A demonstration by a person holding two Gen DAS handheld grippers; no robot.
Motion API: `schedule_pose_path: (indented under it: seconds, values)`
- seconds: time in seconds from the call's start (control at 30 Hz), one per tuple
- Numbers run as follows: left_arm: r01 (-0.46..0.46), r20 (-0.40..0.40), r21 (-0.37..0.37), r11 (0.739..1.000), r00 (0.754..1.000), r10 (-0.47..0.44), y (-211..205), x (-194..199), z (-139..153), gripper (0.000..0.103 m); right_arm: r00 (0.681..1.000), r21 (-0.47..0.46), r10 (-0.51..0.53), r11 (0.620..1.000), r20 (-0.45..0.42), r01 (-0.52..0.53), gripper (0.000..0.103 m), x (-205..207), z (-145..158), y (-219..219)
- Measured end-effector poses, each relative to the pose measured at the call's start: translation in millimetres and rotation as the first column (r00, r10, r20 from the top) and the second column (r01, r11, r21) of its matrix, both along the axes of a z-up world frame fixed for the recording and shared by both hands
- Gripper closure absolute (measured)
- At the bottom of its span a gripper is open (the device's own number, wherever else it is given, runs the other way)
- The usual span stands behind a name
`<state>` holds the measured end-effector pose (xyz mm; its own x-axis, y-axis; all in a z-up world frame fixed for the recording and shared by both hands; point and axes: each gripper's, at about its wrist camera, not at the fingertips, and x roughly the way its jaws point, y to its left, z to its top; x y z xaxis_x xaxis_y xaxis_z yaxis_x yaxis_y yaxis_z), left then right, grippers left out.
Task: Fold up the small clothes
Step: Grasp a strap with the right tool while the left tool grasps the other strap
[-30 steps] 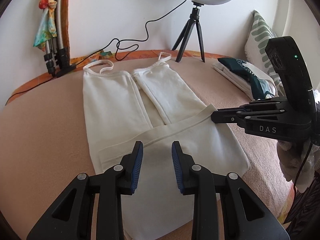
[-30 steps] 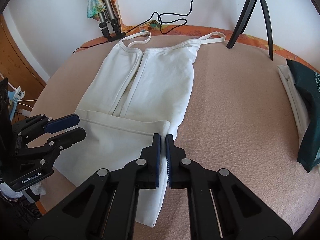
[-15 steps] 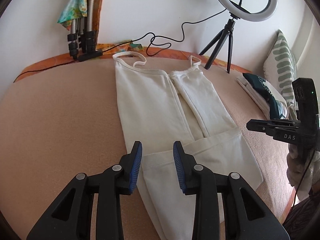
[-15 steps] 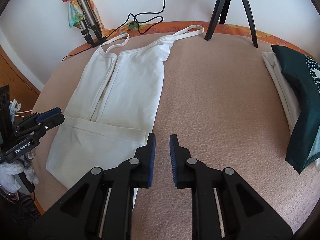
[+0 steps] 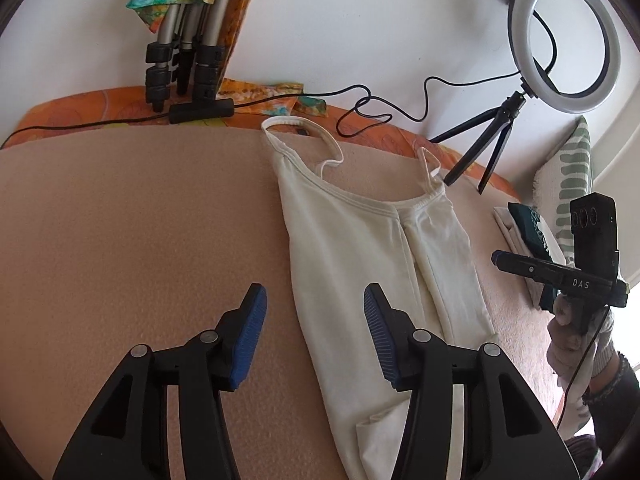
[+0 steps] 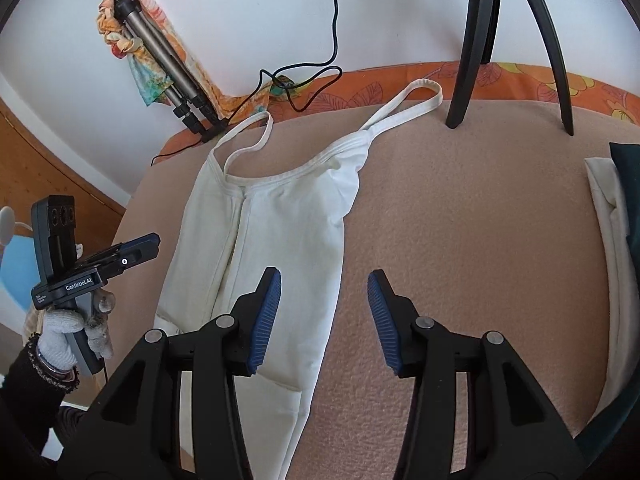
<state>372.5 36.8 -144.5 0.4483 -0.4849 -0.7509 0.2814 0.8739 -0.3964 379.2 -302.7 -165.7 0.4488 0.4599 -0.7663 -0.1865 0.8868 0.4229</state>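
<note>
White camisole (image 5: 372, 272): it lies flat on the peach blanket (image 5: 132, 240), both sides already folded inward so the edges meet along a centre seam, the hem end turned up at the bottom of the frame and the two straps reaching toward the upper centre.

Long axis: it runs from the bottom of the frame up toward the wall in both views, roughly in line with the way your tools point.

Left tool (image 5: 315, 318): you hold it with the fingers well apart and nothing between them; the camisole's left edge passes up through the gap, and most of the cloth lies to the right of it.

Right tool (image 6: 324, 302): also spread wide and empty; its left finger (image 6: 264, 316) hangs over the cloth while the right one is over bare blanket, so the camisole's right edge runs between them.

Nearer hand: neither has a clear lead, as each tool straddles its own side edge at about the garment's middle.

Judgement: the lengthwise folds look done; the next fold probably goes across the long axis, so you would need to grip both side edges evenly.

Surroundings: a ring light (image 5: 568, 36) on a small tripod at upper right of the left view, and folded clothes (image 6: 616, 248) at the right edge of the right view.
</note>
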Motion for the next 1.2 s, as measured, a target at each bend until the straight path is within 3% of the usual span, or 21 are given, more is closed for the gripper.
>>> schedule_pose_path:
  seconds: [0.4,0.6,0.67,0.83,0.9,1.03,1.2]
  values:
    - [-0.034,-0.1,-0.139,0.99,0.995,0.021,10.7,68.3,-24.4,0.054,0.998,0.124,0.029,0.992,-0.064,-0.02,0.055,64.8,-21.4,-4.3]
    - [-0.034,-0.063,-0.145,0.989,0.998,0.025,6.2,82.8,-24.5,0.054,0.998,0.121,0.049,0.992,-0.05,-0.043,0.056,83.7,-28.6,-2.9]
    - [-0.027,-0.045,-0.122,0.992,0.999,0.021,1.2,85.9,-23.2,0.054,0.998,0.104,0.047,0.994,-0.039,-0.042,0.06,88.3,-29.5,0.4]
    - [-0.018,-0.003,-0.058,0.998,1.0,0.018,-9.5,92.7,-20.8,0.057,0.998,0.093,0.053,0.994,-0.042,-0.049,0.084,98.0,-34.1,8.5]
    - [-0.031,0.0,-0.054,0.998,1.0,0.031,-10.9,94.4,-21.9,0.065,0.998,0.087,0.051,0.995,-0.042,-0.047,0.087,101.0,-34.4,10.3]
    - [-0.047,0.013,-0.058,0.997,0.999,0.048,-10.5,93.7,-27.8,0.09,0.998,0.069,0.053,0.996,-0.041,-0.05,0.092,102.6,-31.9,13.2]
    - [-0.057,0.016,-0.118,0.991,0.998,0.059,-4.2,92.0,-26.8,0.097,0.999,0.086,0.047,0.995,-0.019,-0.046,0.096,102.5,-20.3,12.6]
